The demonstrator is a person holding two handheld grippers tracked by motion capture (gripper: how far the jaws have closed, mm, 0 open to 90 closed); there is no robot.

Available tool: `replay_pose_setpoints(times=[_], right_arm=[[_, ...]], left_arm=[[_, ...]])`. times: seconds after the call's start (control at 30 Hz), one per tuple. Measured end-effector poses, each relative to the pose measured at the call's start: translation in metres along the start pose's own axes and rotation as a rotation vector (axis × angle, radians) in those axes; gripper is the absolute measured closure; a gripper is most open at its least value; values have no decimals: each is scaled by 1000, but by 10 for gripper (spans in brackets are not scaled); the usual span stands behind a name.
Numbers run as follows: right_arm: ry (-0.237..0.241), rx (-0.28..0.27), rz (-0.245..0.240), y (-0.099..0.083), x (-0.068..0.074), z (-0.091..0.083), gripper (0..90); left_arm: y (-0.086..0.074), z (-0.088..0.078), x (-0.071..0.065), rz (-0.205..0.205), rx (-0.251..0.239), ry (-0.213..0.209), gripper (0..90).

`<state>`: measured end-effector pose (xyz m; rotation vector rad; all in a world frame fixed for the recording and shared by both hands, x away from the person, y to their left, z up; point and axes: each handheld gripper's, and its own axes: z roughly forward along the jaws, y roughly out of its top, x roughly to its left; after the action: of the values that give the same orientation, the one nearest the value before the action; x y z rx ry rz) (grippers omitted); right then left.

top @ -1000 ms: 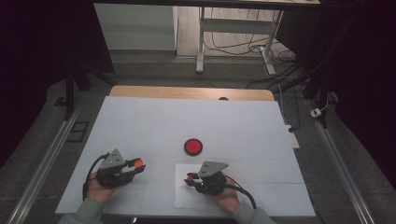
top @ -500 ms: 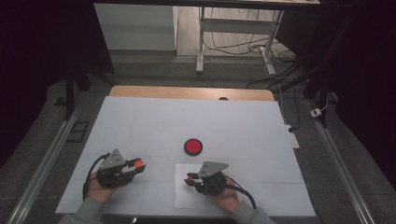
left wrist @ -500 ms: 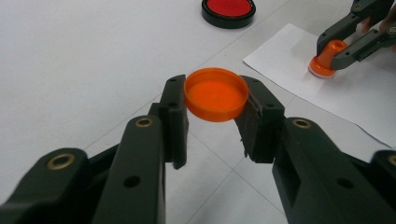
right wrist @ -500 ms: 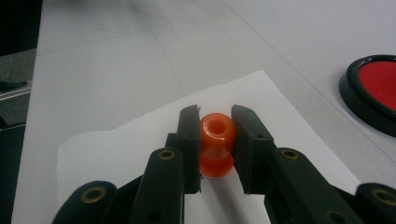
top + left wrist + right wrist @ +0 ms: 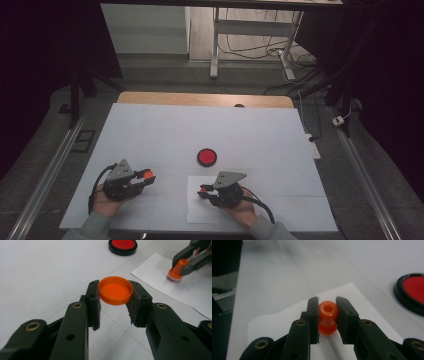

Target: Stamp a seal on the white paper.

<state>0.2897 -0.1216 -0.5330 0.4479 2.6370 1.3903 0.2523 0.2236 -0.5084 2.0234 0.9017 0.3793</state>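
The orange stamp was pinched by its narrow neck between the jaws of the right hand-held gripper, and its lower face was set against the white sheet of paper that lay on the table, near the front edge. The orange cap was pinched by its rim between the jaws of the left hand-held gripper, just above the table and well apart from the paper. The red ink pad lay open beyond the sheet. The step in hand was judged to be the pressing of an impression. For a clean mark, the stamp should be kept upright, pressed straight down with even force, and lifted straight off without any sideways drag, since the unweighted sheet could slide or lift with it. The cap should be kept level and clear of the sheet until recapping.
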Motion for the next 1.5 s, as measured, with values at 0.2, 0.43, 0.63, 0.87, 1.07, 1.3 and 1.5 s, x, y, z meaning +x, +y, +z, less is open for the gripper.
replay_pose_setpoints(times=[0.2,0.43,0.63,0.87,1.07,1.3,1.5], right_arm=[[-16,-43,4,6,-1,-11,721],[-12,-56,12,6,0,-12,721],[-19,-92,40,7,-3,-18,721],[-35,-135,61,12,-7,-29,721],[-63,-178,76,16,-12,-42,721],[-90,-211,85,19,-18,-54,721],[-112,-241,95,22,-22,-64,721]], left_arm=[[0,0,0,2,1,-2,645],[0,0,0,5,5,0,644],[0,1,-1,8,7,-1,645],[0,1,-2,10,7,-4,645],[0,1,-2,9,7,-5,645],[0,1,-2,11,11,-5,645],[0,2,-3,14,14,-6,645]])
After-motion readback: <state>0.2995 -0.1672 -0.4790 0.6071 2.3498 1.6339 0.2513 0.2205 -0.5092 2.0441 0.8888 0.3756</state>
